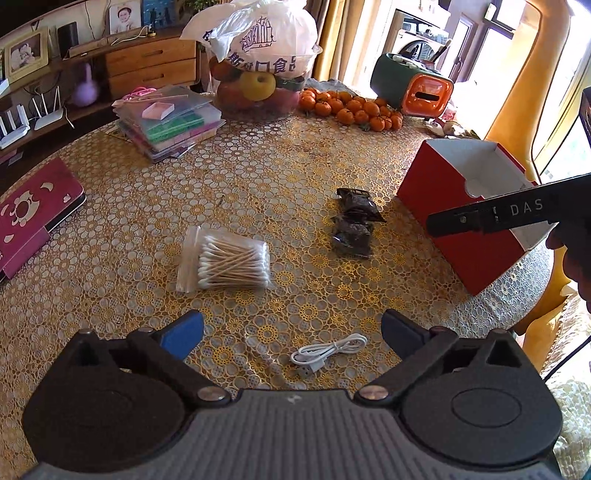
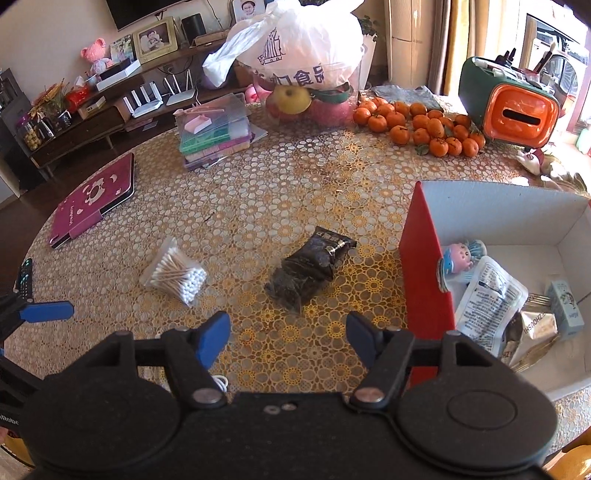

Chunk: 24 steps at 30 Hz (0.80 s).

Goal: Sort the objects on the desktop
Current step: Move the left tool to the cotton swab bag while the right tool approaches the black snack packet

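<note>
Both tongs hung open and empty over the counter (image 1: 258, 177): the left tongs (image 1: 291, 332) above the white cable (image 1: 325, 352), the right tongs (image 2: 288, 339) facing the dark packet (image 2: 310, 266), presumably bound for the red box (image 2: 424, 266) at right, already part-filled.

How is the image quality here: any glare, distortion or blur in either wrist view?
Left wrist view: sharp, strong fisheye bending the table edge, window overexposed. Right wrist view: equally sharp, window blown out, sunlight brightening the red box interior; dark snack packet remains legible.
</note>
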Tool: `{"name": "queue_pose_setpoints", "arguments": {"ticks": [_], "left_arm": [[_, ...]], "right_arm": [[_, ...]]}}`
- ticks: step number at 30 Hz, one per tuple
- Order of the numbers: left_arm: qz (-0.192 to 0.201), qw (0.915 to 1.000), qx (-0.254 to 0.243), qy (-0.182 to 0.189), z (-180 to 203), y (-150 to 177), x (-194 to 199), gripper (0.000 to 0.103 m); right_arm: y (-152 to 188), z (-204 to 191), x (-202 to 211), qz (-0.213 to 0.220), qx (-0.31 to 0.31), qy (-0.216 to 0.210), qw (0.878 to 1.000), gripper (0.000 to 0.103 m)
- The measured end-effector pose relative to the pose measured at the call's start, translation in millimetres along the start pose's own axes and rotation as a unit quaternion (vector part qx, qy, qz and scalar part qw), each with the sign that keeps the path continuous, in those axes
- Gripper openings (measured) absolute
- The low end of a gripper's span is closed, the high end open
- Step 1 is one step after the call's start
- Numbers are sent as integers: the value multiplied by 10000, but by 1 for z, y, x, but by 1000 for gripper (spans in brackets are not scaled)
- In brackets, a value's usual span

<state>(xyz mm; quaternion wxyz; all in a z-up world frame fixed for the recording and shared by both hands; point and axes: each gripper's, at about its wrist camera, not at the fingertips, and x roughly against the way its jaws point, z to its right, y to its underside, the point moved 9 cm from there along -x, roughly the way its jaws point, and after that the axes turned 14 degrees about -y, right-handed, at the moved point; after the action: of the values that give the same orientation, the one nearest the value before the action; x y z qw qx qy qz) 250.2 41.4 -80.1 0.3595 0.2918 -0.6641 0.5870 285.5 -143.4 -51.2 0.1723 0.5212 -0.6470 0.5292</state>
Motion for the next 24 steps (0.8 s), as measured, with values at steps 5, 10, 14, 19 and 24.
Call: {"name": "queue_pose_setpoints", "arguments": {"ticks": [5,10,14,19,24], "left_arm": [[-122,9999,41,3,-8,-3,-25,103],[-285,9996,77,22,-15,-9,-48,103],[-327,9995,27,-23,-20,-14,-63,103],[-310,9995,-60,-54,-24,-18,-79,103],[-357,9993,-121,-68,-25,-21,-96,103]], "right_arm": [[-8,8,-25,-109,-122,58,9998,70],[-15,18,-48,-166,-289,95,9994,70],[-19,27,-63,-231,-397,127,9989,70],[-32,39,-81,-230,-595,206,9978,70],[-41,49,-95,-223,-721,273,9968,70]]}}
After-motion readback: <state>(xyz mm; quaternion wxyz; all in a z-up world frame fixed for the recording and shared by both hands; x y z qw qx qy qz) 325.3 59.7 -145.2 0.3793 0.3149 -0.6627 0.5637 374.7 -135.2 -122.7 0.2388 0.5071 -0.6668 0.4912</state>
